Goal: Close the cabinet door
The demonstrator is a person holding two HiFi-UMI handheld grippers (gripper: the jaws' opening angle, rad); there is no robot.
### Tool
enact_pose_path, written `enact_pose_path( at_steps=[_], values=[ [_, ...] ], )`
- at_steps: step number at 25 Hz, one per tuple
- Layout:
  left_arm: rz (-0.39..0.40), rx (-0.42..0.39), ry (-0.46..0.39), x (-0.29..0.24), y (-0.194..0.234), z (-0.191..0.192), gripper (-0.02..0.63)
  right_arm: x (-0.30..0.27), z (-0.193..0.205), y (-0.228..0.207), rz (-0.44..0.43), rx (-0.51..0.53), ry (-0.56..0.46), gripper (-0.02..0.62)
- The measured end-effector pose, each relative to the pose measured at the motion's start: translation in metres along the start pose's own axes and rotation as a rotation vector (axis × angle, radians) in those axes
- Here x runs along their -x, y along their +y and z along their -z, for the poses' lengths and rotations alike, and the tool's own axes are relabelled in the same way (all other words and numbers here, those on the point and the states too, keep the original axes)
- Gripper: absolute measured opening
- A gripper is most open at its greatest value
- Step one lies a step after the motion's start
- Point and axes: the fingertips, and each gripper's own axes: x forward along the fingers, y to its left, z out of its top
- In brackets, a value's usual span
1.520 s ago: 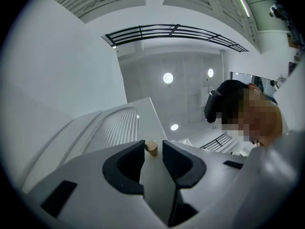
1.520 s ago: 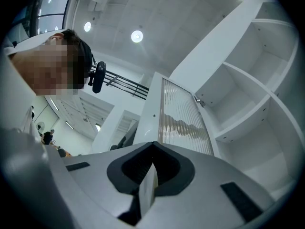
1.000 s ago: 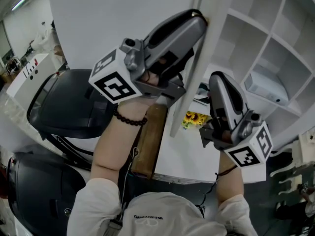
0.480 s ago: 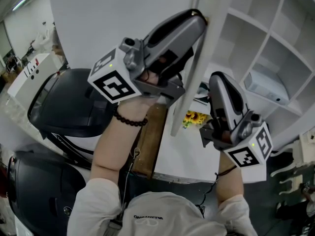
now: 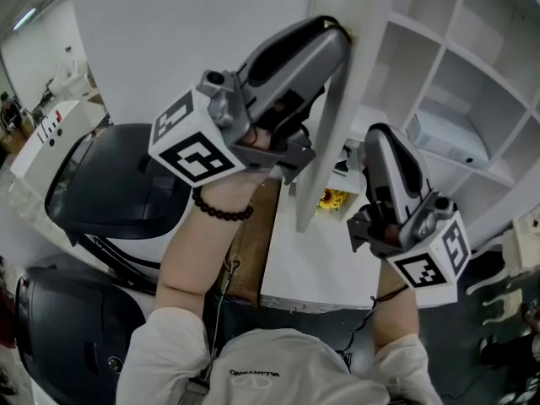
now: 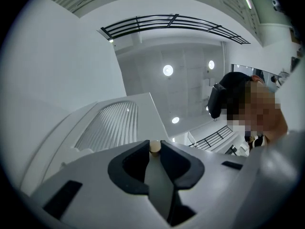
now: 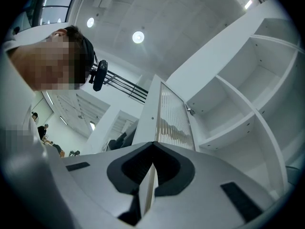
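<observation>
**Left pinches the knob; door open**

We see the left hand-held gripper point(image 5: 339, 30) pinching the small knob point(image 6: 154, 147) on the door point(image 7: 174, 120). The right hand-held gripper point(image 7: 152, 144) is pressed together on nothing, near the door's edge. The door stands swung out from the cabinet point(image 7: 224, 51).

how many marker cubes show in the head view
2: one cube on the left gripper, beside the cabinet door; one cube on the right gripper, lower right. None seems hidden.
</observation>
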Motion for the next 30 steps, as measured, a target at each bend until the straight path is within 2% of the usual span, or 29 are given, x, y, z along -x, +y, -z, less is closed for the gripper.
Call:
enact_pose_path(
  at_steps=[18, 30],
  values=[
    [-0.077, -0.135, 0.066, -0.037, -0.011, 0.04, 0.071, 0.045, -0.018, -0.029, 0.067, 0.045, 0.01, 0.011],
    [-0.105, -0.186, 0.091, -0.059, -0.01, 0.068, 0.071, 0.071, -0.029, -0.052, 0.11, 0.07, 0.008, 0.011]
  ],
)
